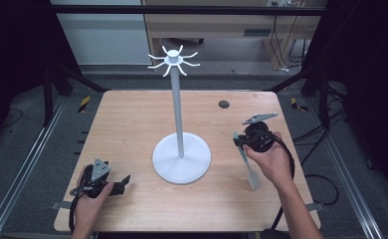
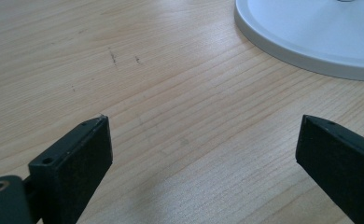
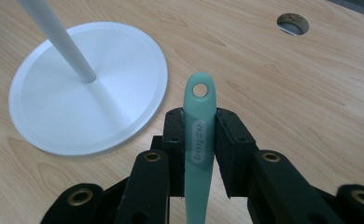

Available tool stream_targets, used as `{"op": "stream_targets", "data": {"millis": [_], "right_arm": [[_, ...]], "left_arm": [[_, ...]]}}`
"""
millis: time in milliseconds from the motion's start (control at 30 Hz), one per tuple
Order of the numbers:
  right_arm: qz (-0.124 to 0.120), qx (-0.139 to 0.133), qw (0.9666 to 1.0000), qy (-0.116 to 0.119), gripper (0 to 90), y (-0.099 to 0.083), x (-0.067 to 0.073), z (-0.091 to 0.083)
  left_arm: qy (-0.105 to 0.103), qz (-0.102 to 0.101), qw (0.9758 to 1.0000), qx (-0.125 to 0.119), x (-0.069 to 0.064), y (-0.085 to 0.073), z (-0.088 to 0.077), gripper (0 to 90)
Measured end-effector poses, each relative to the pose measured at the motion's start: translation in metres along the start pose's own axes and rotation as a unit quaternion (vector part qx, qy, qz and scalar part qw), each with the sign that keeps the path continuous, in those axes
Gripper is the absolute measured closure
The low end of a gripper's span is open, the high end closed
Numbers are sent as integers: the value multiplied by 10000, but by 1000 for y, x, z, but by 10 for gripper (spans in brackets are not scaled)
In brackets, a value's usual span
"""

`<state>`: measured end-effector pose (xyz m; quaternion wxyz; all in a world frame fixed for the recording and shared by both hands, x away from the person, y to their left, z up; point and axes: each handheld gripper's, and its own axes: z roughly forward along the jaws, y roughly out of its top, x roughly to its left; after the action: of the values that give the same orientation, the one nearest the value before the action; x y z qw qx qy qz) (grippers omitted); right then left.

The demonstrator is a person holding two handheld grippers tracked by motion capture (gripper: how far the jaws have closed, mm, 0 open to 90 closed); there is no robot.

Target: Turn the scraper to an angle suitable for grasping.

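Green spatula's [image 3: 199, 135] blade cut off.

Lab test bay. Wooden surface [image 1: 132, 119] stands inside a black metal frame [image 1: 182, 10]; floor rails [image 1: 23, 169] run alongside, loose cables [image 1: 286, 50] and hazard tape [image 1: 84, 103] on grey floor.

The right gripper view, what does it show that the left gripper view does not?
The right gripper view has the right gripper with its jaws closed on the handle of a pale green spatula, whose end has a hanging hole. It also has the stand's white pole and a round hole in the table top. The left gripper view has the left gripper, its jaws wide apart with bare wood between them. Both views share the wooden table and the round white base of the stand.
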<state>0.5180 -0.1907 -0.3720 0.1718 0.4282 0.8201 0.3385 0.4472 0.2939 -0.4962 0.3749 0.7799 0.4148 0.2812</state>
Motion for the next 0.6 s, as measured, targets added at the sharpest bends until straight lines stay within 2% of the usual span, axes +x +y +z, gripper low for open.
{"op": "stream_targets", "data": {"millis": [200, 300, 600], "right_arm": [[-1, -95, 10000, -17, 748, 5, 0, -6], [17, -279, 9996, -10, 749, 10, 1, -12], [-3, -519, 9987, -18, 748, 19, 4, -22]], "left_arm": [[-2, -7, 10000, 1, 0, 0, 1, 33], [8, -10, 10000, -6, 1, 0, 0, 33], [8, -9, 10000, 0, 0, 0, 0, 33]]}}
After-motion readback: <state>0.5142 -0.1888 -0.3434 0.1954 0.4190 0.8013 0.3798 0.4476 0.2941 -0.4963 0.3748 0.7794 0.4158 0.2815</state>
